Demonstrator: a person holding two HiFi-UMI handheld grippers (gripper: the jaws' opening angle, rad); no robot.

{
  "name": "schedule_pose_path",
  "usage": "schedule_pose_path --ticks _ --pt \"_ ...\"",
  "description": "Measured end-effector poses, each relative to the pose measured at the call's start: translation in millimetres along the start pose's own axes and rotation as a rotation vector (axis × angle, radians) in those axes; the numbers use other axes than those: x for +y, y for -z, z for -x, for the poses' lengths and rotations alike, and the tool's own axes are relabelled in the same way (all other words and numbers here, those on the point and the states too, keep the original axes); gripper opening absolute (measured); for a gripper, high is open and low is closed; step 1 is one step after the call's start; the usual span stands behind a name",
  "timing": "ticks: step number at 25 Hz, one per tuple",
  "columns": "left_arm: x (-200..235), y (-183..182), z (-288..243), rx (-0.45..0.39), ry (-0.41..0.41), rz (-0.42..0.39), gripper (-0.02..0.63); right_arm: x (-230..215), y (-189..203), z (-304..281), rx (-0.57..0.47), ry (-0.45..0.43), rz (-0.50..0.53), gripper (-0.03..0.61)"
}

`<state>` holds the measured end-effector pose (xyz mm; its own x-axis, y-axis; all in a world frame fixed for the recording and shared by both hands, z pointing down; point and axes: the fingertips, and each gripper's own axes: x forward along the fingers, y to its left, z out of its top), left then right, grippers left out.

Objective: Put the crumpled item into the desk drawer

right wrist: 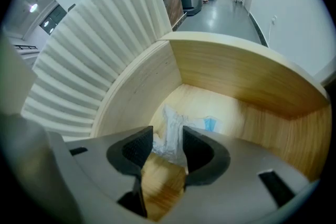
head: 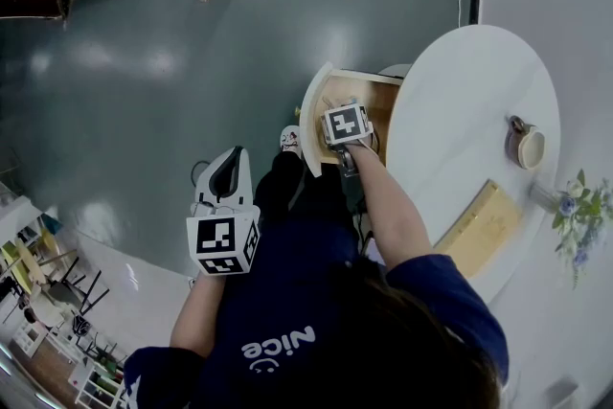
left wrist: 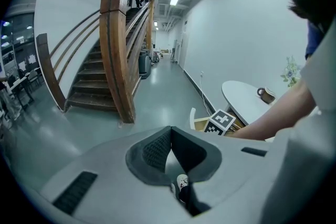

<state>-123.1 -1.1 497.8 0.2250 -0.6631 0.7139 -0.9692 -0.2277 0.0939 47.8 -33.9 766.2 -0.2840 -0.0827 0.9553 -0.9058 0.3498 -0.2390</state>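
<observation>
The crumpled item (right wrist: 173,128), white with a bit of blue, lies on the floor of the open wooden drawer (right wrist: 231,73). My right gripper (right wrist: 167,147) is down inside that drawer, open, with the item's near end between its fingertips and the pads off it. In the head view the right gripper (head: 345,124) sits over the drawer (head: 311,115), which is pulled out from under the round white table (head: 469,101). My left gripper (head: 228,175) hangs beside the person's body over the floor, shut and with nothing in it (left wrist: 170,139).
The drawer's curved ribbed white front (right wrist: 89,55) rises at the left of the right gripper. On the table stand a cup (head: 525,147), a wooden board (head: 484,225) and a vase of flowers (head: 578,211). A wooden staircase (left wrist: 113,55) stands across the grey floor.
</observation>
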Motion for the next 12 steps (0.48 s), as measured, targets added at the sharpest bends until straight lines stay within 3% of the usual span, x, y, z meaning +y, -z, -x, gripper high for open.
schedule_pose_path --ticks 12 --pt "2 -11 7 -0.052 0.024 0.006 0.003 15 -7 42 -0.061 0.029 -0.049 0.231"
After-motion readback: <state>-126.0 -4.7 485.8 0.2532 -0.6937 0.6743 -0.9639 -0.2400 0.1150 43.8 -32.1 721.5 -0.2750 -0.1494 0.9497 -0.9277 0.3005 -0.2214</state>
